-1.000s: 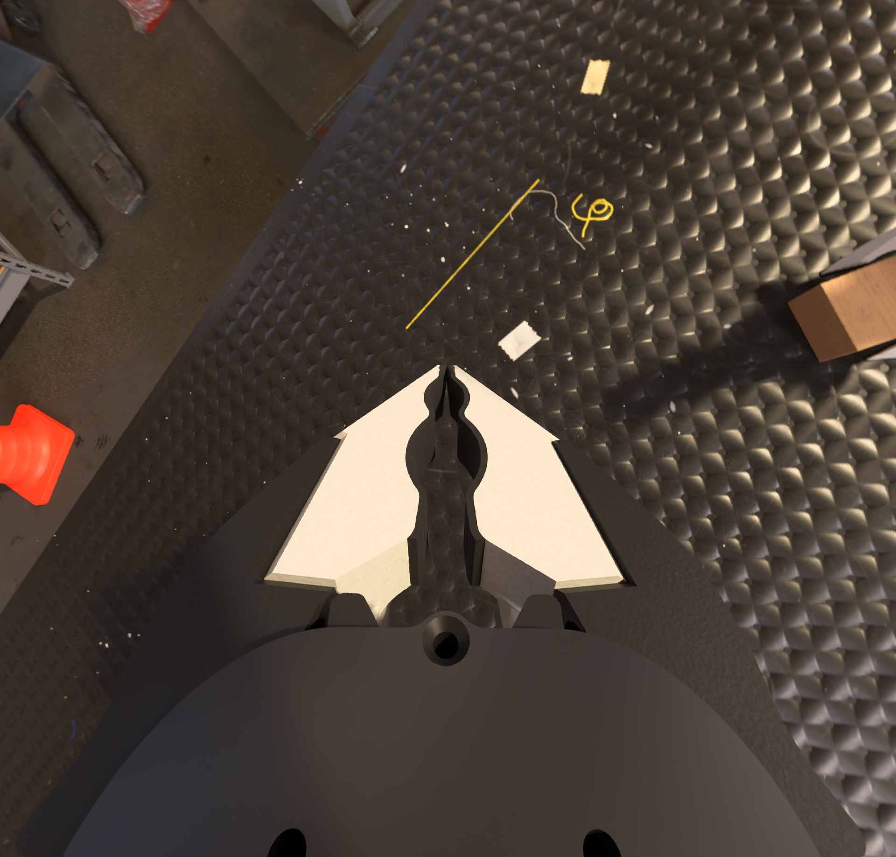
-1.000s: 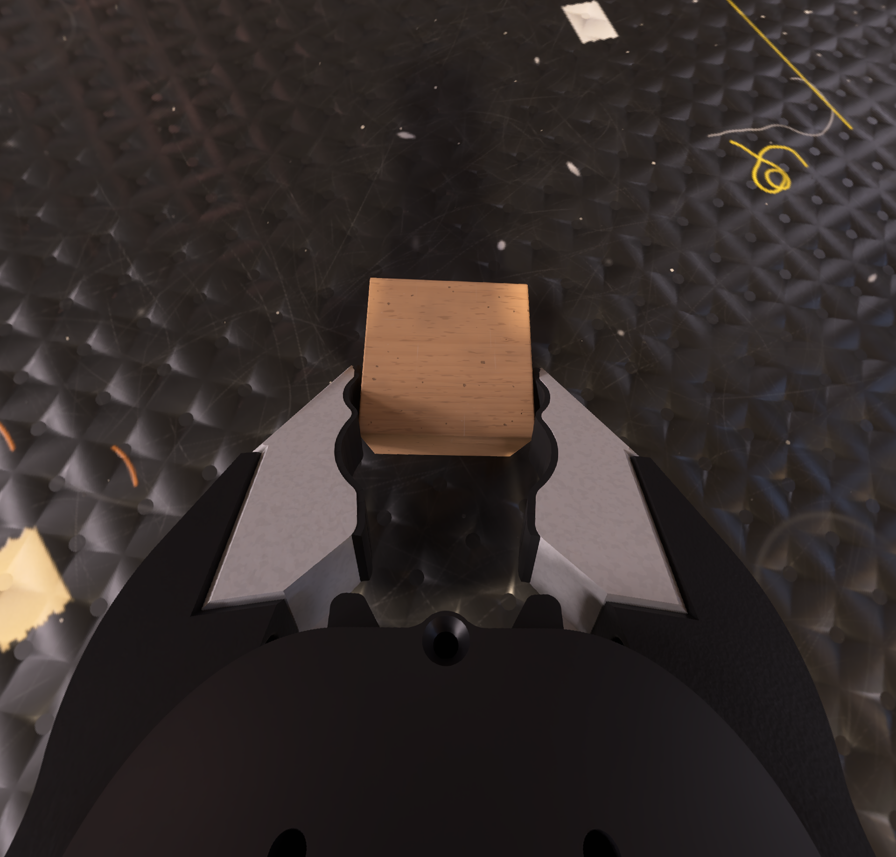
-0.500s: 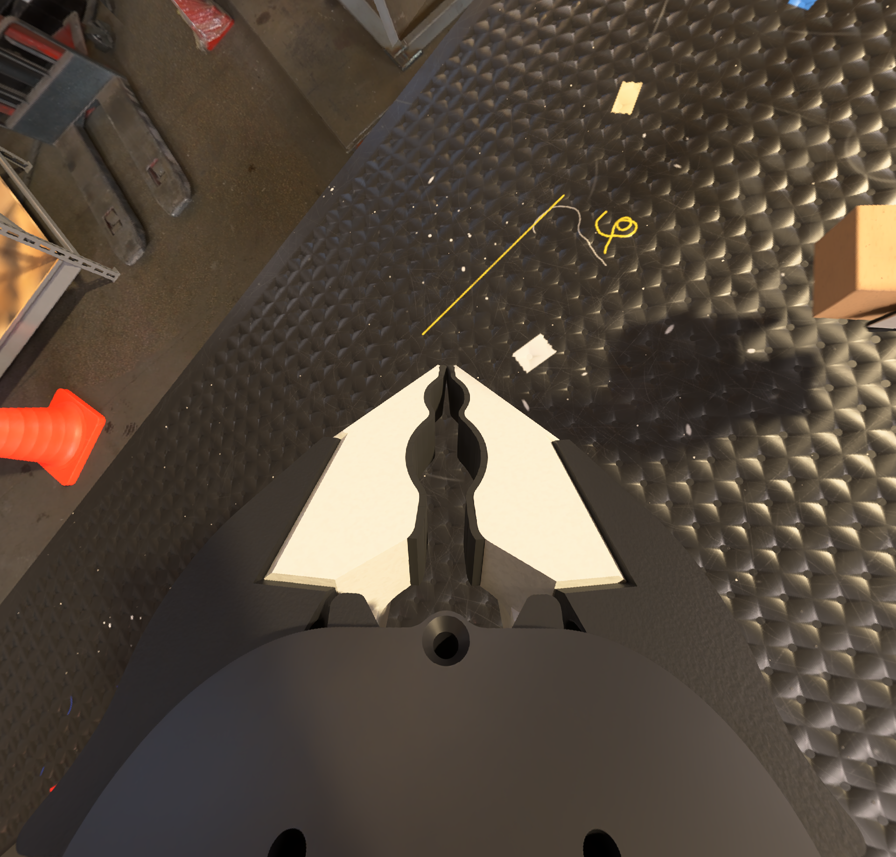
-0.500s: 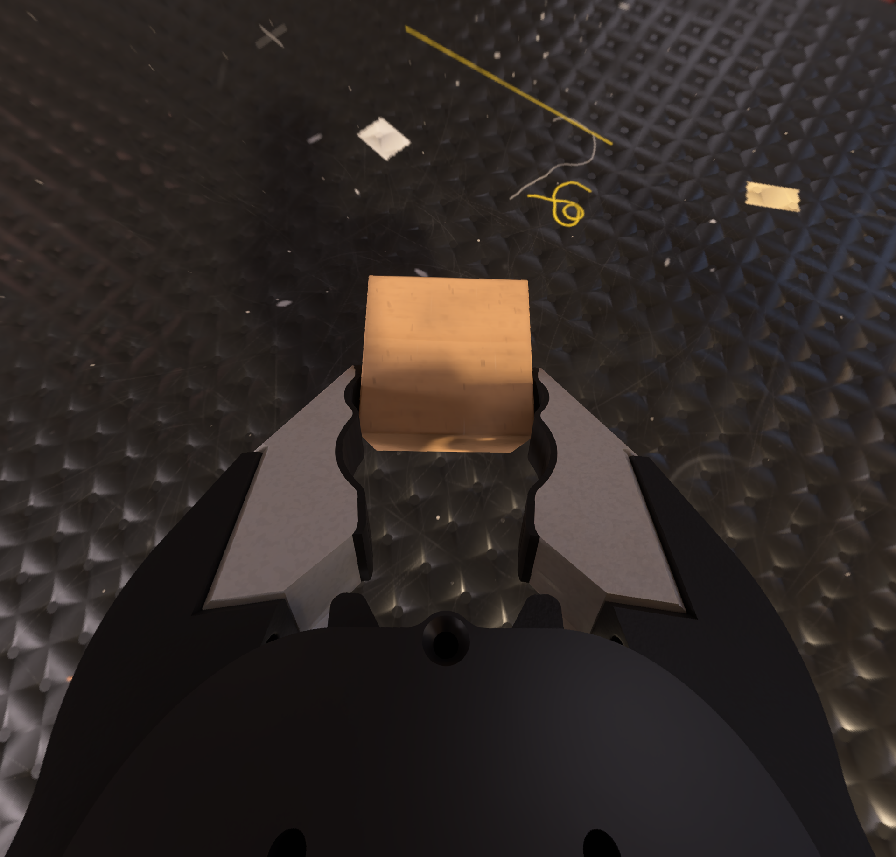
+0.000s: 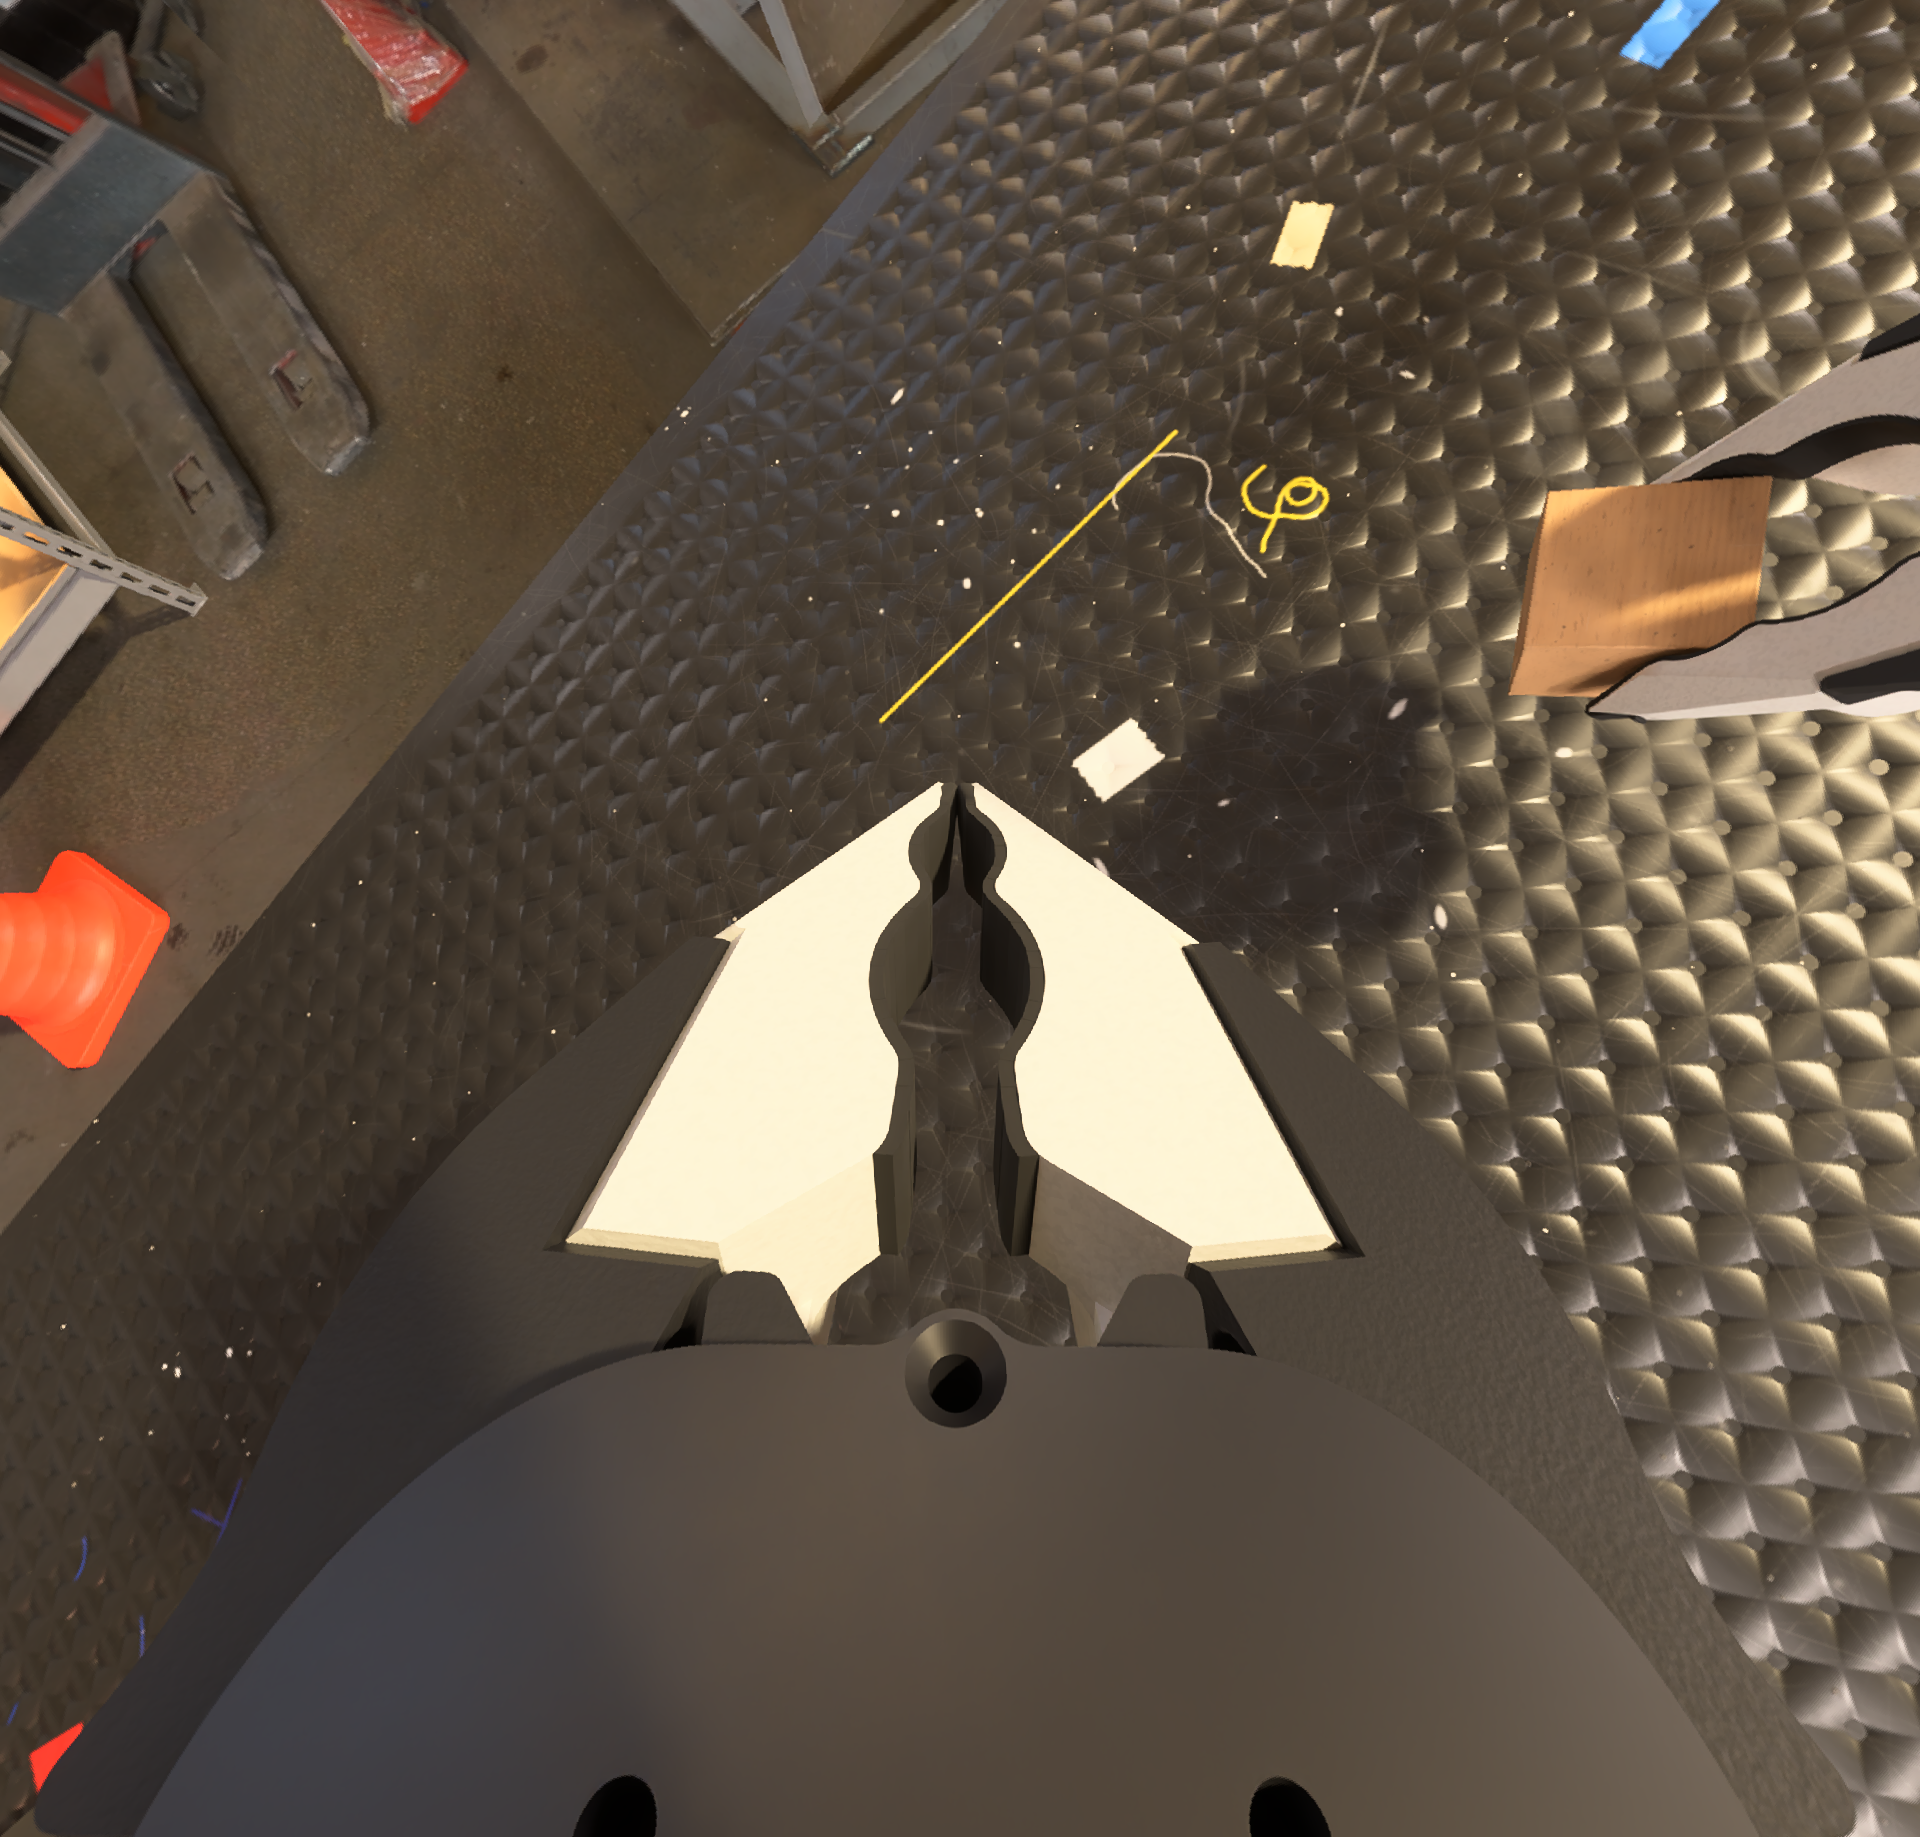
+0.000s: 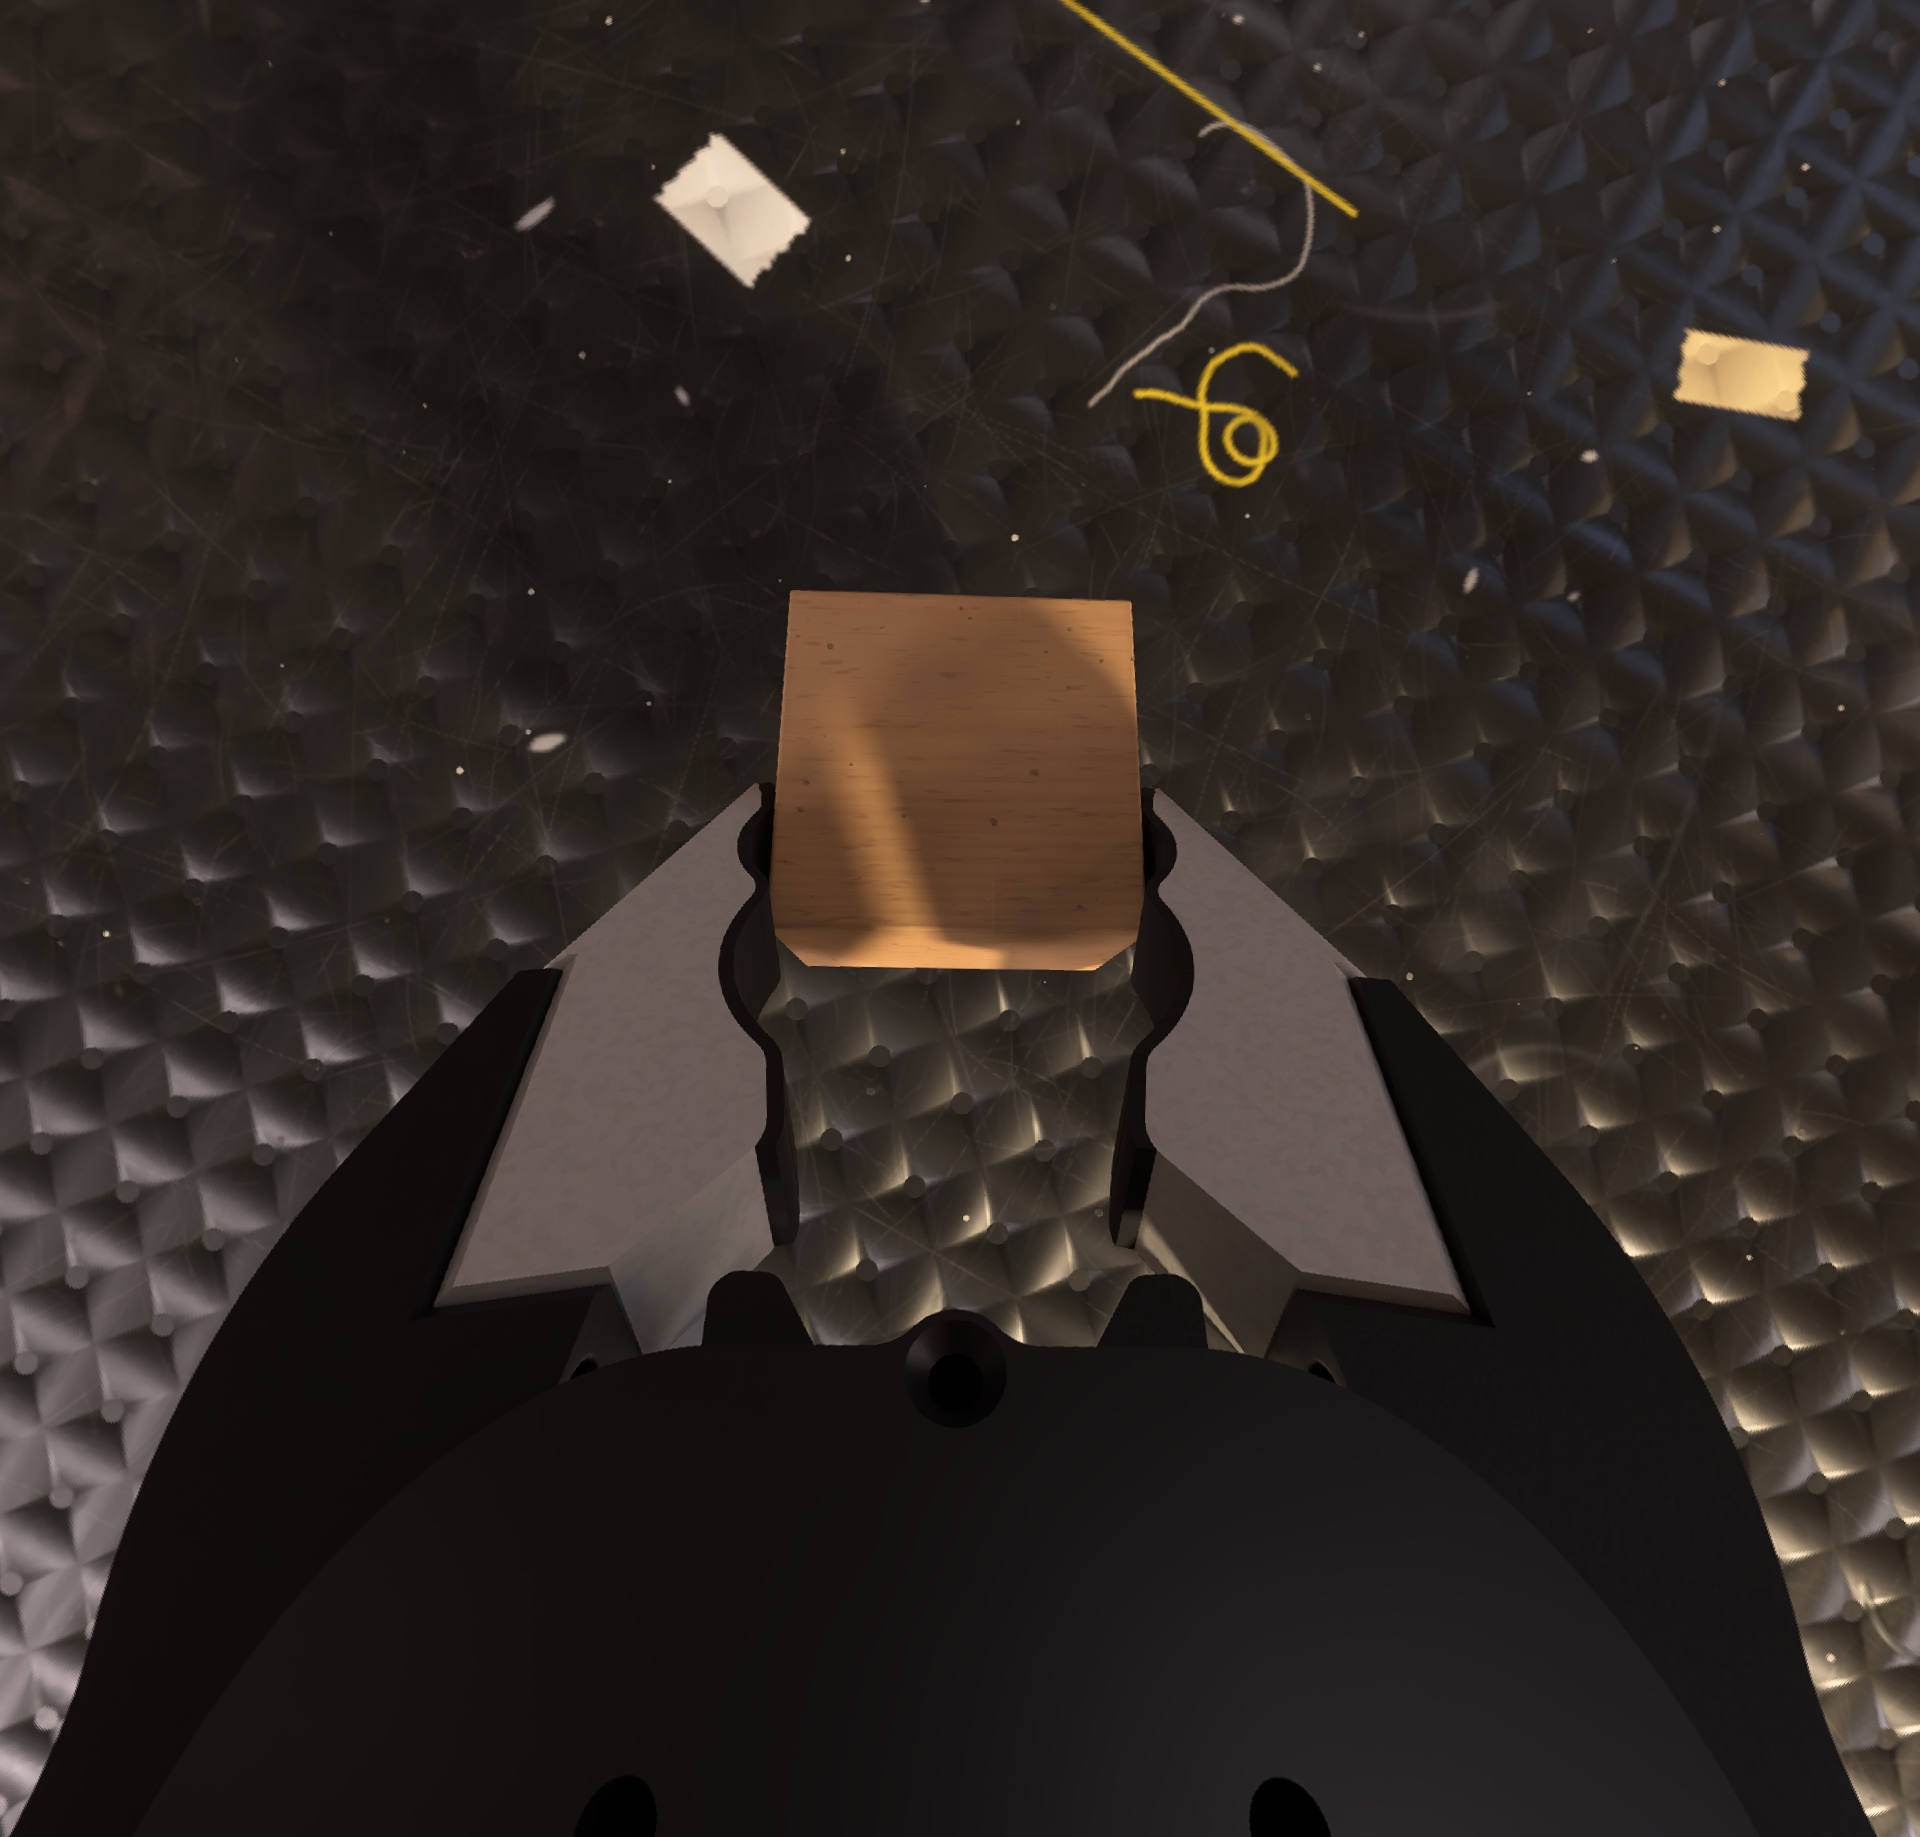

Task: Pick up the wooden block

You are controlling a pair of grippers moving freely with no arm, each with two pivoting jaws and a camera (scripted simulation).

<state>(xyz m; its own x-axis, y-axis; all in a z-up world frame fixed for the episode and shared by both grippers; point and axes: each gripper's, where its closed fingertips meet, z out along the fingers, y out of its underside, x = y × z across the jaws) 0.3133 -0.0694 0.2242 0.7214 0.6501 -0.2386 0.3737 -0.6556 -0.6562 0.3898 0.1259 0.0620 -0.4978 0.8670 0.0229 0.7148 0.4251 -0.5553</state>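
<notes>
The wooden block [image 6: 956, 779] is a tan cube held between the grey fingers of my right gripper [image 6: 956, 811], which is shut on its two sides and holds it above the dark studded mat [image 6: 416, 852]. In the left wrist view the same block [image 5: 1642, 582] shows at the right edge, clamped by the right gripper's fingers [image 5: 1766, 675], off the mat with its shadow below. My left gripper [image 5: 954, 795] is shut and empty, its cream fingertips touching, over the mat to the left of the block.
A yellow line and yellow thread loop [image 5: 1283, 504], a white paper scrap [image 5: 1117, 759], a tan scrap [image 5: 1301, 234] and blue tape [image 5: 1675, 16] lie on the mat. Off the mat's left edge are an orange cone [image 5: 73, 956], a metal frame [image 5: 769, 11] and shop clutter.
My right gripper has carried the block higher and turned; in the left wrist view the block has risen from the mat and its shadow has separated. My left gripper has also risen, staying shut.
</notes>
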